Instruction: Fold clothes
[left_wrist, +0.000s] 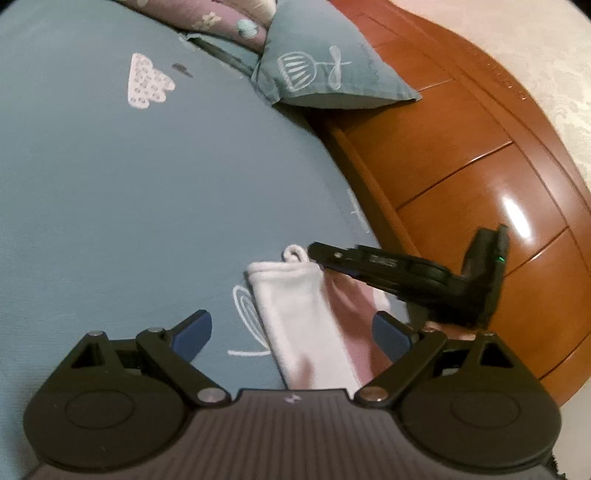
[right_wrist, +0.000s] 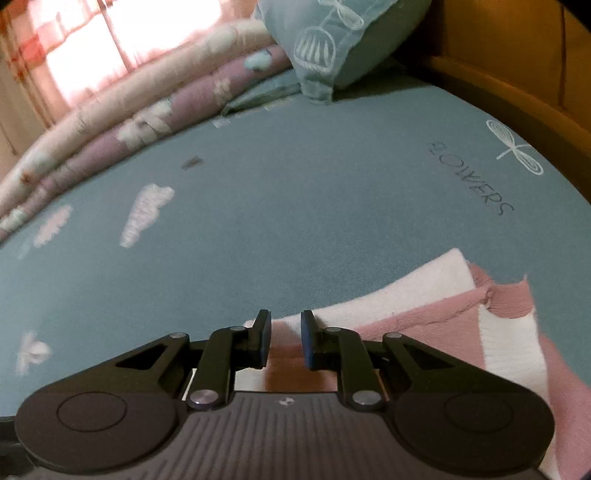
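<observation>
Tools first: the left tool (left_wrist: 291, 332) hung over the bed with its blue-padded fingers (left_wrist: 194, 334) spread wide apart, and a pink and white garment (left_wrist: 306, 317) lay on the sheet beneath and between them, no pad pressing on it as far as the left wrist view showed. The right tool (right_wrist: 284, 341) had its fingers drawn close together with a narrow gap left between the pads; in its own view the cloth lay under and beyond the gap, and whether the pads pinched any of it could not be told. Seen from the left wrist, that same right tool (left_wrist: 321, 256) reached in from the right side, its tip touching or just beside the white upper edge of the garment, near a small loop of white cord. In the right wrist view the garment (right_wrist: 436, 317) showed broad pink and white bands and lay flat on the blue-grey bed sheet (right_wrist: 295, 206), close to the sheet's right edge. Printed white leaf and flower shapes and the word FLOWERS marked the sheet. Farther off, a blue-grey pillow (left_wrist: 317, 70) with a white drawing leaned at the head, beside a rolled quilt (right_wrist: 147, 110) in pink and cream. Beyond the bed's edge ran a glossy wooden bed frame (left_wrist: 480, 177).
</observation>
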